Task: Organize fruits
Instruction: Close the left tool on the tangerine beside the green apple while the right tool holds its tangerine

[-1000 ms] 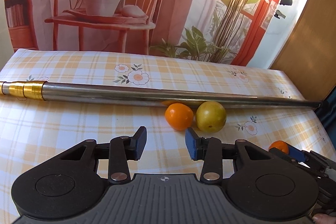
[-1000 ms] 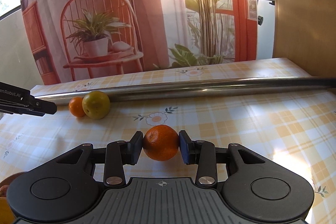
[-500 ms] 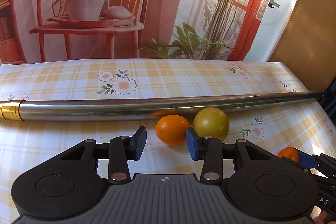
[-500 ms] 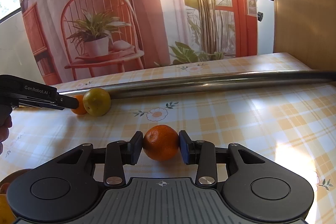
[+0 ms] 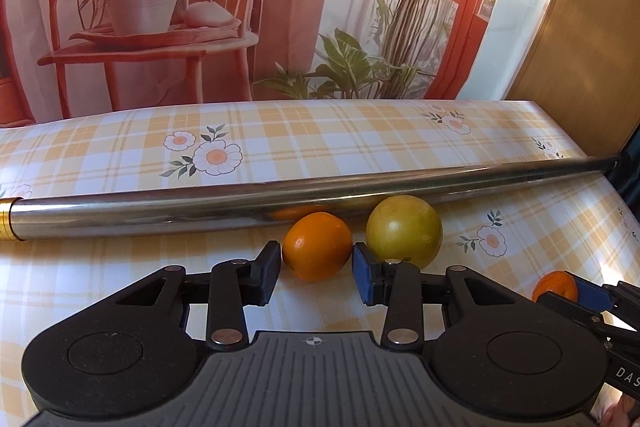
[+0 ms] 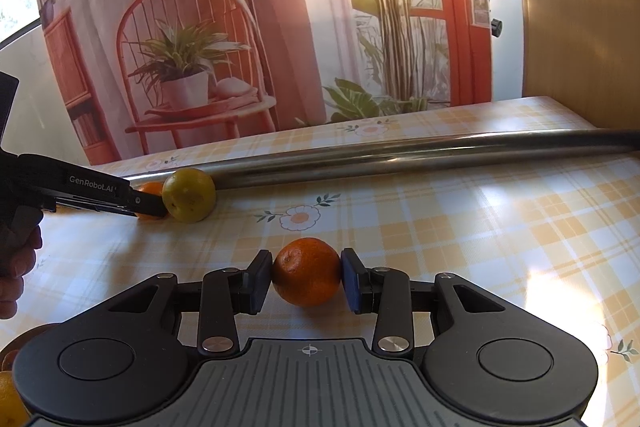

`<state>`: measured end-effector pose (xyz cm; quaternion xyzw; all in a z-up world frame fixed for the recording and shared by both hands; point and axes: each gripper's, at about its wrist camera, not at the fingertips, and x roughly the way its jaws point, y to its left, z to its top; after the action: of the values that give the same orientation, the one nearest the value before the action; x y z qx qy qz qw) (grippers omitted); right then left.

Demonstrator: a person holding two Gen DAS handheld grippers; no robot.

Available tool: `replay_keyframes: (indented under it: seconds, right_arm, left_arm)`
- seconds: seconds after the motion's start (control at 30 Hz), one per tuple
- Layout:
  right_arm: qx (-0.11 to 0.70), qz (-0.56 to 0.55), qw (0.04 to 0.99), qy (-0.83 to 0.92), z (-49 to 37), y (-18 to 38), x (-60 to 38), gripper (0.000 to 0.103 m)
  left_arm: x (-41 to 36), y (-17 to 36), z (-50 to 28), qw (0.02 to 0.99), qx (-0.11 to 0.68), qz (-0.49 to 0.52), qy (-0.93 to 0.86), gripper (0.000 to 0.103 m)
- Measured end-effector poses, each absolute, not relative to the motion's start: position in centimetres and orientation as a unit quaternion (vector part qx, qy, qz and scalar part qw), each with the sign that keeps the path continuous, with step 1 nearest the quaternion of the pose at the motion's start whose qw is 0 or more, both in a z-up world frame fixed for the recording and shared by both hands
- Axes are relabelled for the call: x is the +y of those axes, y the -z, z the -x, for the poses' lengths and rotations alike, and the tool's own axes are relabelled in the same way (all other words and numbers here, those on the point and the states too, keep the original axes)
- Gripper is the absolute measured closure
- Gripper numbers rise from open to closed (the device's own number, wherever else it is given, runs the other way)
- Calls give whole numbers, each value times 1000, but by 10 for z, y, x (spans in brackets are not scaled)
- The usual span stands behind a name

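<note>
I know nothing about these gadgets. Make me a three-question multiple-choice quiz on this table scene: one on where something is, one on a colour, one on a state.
1. Where does the yellow-green fruit lie?
A. against the metal pole
B. in a bowl
C. on the chair

2. What colour is the fruit held by the right gripper?
A. green
B. orange
C. purple

3. How is the left gripper?
A. shut with nothing in it
B. clamped on the pole
C. open around the small orange

Answers:
1 A: it rests beside the pole on the tablecloth.
2 B: the mandarin between the fingers is orange.
3 C: gaps show either side of that orange.
</note>
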<state>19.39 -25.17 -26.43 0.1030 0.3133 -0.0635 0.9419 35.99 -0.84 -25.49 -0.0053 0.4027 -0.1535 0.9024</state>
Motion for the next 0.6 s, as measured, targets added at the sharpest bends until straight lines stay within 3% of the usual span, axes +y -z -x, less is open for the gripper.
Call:
replay_keyframes:
  seconds: [0.6]
  right_arm:
    - [311, -137, 939, 63, -194, 266, -259, 68]
  left_arm:
    - [17, 237, -308, 907, 401, -10, 130, 64]
